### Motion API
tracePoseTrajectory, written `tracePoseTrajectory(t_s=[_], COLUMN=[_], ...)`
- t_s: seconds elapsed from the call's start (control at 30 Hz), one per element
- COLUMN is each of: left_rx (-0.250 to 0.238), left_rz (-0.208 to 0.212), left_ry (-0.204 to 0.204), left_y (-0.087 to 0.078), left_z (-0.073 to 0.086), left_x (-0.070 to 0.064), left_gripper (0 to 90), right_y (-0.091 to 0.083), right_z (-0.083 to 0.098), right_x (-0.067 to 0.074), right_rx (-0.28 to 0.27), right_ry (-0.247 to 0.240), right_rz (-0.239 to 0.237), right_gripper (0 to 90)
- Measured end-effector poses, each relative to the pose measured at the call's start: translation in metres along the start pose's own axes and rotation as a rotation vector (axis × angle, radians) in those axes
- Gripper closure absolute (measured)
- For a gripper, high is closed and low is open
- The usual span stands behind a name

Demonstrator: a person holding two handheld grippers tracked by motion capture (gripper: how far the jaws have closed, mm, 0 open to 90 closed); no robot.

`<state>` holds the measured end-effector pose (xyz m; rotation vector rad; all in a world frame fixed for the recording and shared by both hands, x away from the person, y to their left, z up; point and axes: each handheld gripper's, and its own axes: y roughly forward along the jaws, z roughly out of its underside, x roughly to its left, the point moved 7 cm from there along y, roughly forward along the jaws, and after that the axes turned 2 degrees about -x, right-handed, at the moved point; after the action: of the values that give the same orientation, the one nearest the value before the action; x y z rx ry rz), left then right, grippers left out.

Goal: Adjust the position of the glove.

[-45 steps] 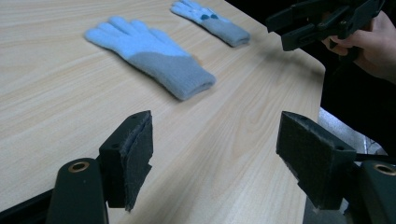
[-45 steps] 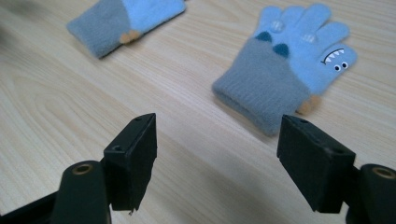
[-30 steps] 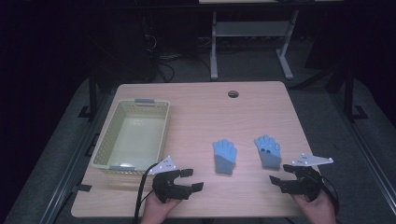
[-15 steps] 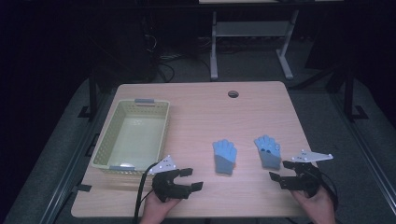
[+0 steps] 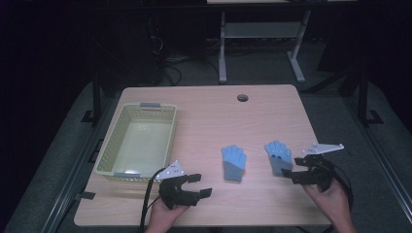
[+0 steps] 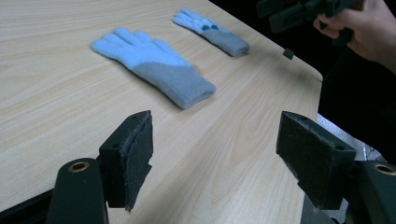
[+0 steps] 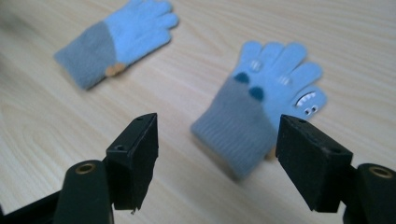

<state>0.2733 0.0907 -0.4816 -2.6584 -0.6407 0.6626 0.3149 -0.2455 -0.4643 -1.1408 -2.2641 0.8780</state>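
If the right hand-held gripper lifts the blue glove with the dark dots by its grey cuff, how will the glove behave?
The dotted glove looks like soft knit lying flat, so it will probably droop limply. It seems light. Its fuzzy cuff should grip the pads rather than slip.

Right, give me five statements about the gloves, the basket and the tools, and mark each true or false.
1. Two blue gloves lie flat on the table. True: the plain glove and the patterned glove.
2. The basket holds a glove. False: nothing lies in it.
3. The right tool grips the patterned glove. False: its jaws stand open, clear of it, though they have just been closing a little.
4. The left tool is open and holds nothing. True.
5. The gloves overlap. False: bare wood lies between them.
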Motion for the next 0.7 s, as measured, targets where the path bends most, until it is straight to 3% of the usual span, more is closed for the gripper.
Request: tracePoseTrajectory(t_s=[0.23,0.43,0.7], left_rx=[-0.009,-0.009,-0.006], left_rz=[-0.002,0.000,-0.003], left_ry=[0.008,0.000,-0.003], left_y=[-0.001,-0.001,-0.002], left_z=[-0.002,-0.001,0.000], left_x=[0.000,-0.001,-0.001], left_gripper=[26.9,26.9,26.9], right_y=[0.007,0.020,0.029], right_z=[-0.016,-0.028,-0.043], right_x=[-0.007,-0.014,-0.020], right_rx=[0.044,0.118,0.160], right_ry=[0.001,0.019,0.023], right_rz=[0.014,0.037,0.049], right_gripper=[32.1,33.8,34.4])
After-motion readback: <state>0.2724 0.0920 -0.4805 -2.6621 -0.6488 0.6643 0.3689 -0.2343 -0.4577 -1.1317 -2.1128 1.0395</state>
